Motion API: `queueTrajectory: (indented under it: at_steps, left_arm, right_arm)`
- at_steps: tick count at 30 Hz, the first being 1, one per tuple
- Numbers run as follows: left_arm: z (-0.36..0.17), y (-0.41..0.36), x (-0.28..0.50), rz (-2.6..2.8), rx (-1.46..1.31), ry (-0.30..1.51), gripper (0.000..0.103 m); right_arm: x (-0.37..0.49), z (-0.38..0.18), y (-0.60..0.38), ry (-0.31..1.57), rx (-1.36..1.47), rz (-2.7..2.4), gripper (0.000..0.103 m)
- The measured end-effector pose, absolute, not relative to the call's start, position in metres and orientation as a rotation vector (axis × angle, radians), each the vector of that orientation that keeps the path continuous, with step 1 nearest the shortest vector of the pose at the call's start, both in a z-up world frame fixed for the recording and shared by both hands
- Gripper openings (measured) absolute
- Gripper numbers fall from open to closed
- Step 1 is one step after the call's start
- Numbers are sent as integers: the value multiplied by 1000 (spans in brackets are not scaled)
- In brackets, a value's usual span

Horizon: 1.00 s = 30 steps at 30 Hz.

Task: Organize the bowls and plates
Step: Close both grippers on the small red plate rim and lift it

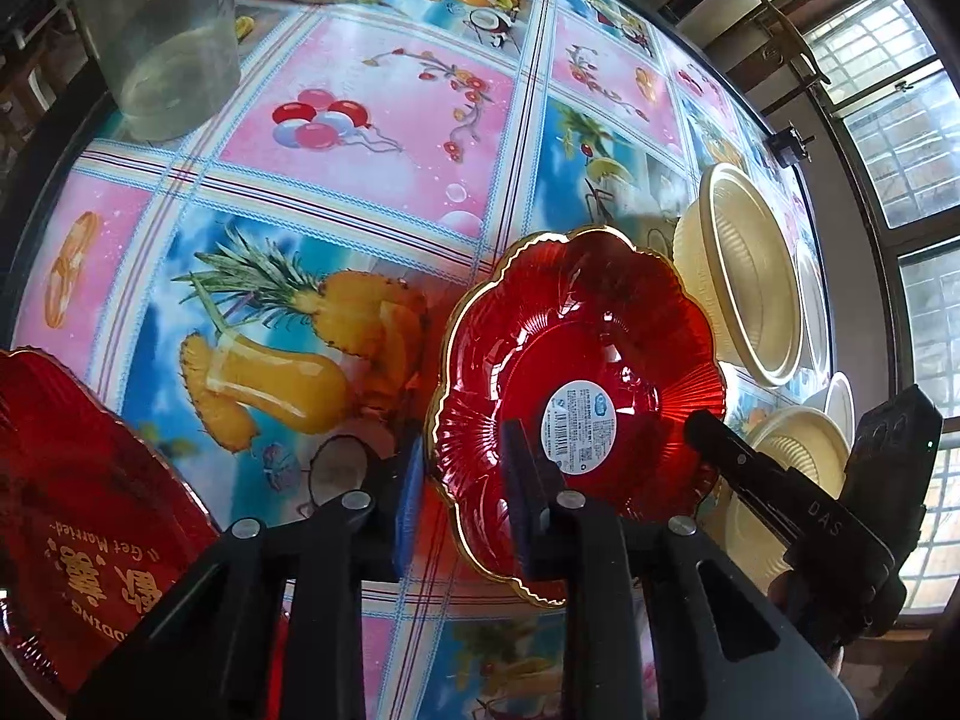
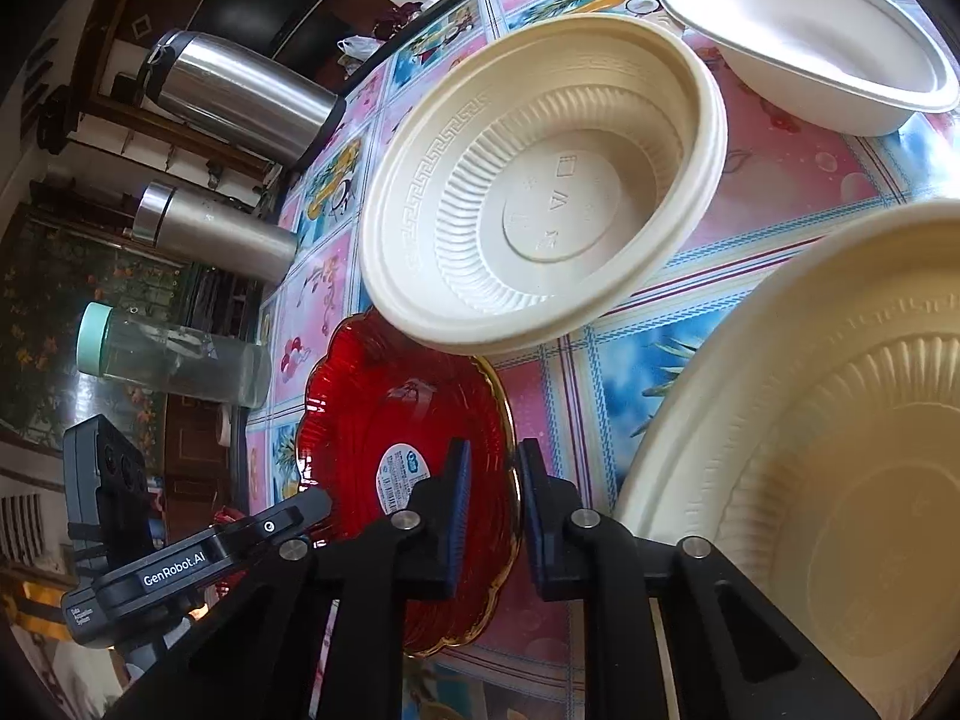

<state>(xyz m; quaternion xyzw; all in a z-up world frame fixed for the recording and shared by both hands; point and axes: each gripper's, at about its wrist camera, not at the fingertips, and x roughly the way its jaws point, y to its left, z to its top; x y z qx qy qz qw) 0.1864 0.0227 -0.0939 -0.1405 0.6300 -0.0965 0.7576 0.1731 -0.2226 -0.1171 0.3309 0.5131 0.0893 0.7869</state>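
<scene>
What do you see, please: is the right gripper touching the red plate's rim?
Touching. The right wrist view shows the right gripper clamped on the red plate at its gold rim.

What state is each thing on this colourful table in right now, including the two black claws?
Left gripper: closed on the red plate's rim.
Right gripper: closed on the opposite rim.
Red scalloped glass plate with gold edge: upright, empty, label inside.
Nearest cream plastic bowl: empty, upright.
Clear jar with mint-green lid: lid on.
Steel flask: standing, capped.
</scene>
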Motion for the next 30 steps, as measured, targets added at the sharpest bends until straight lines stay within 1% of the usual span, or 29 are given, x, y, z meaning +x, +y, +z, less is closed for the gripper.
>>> queueTrajectory:
  at_steps: [2, 5, 9, 14, 23, 30]
  left_arm:
    - [-90, 25, 181, -208, -289, 1342, 16]
    - [-84, 23, 174, -206, -264, 1302, 15]
    - [-86, 21, 164, -187, -219, 1264, 14]
    - [-84, 18, 154, -178, -211, 1210, 10]
    - [-62, 18, 129, -199, -199, 1101, 11]
    - [-40, 36, 100, -202, -200, 1019, 11]
  right_arm:
    - [173, -118, -222, 1103, 707, 189, 10]
    - [173, -119, -222, 1099, 695, 179, 6]
    - [172, -119, -222, 1084, 699, 177, 7]
    - [171, -120, -221, 1078, 691, 178, 7]
    - [167, -118, -220, 1055, 677, 173, 8]
    - [150, -104, -213, 978, 659, 216, 8]
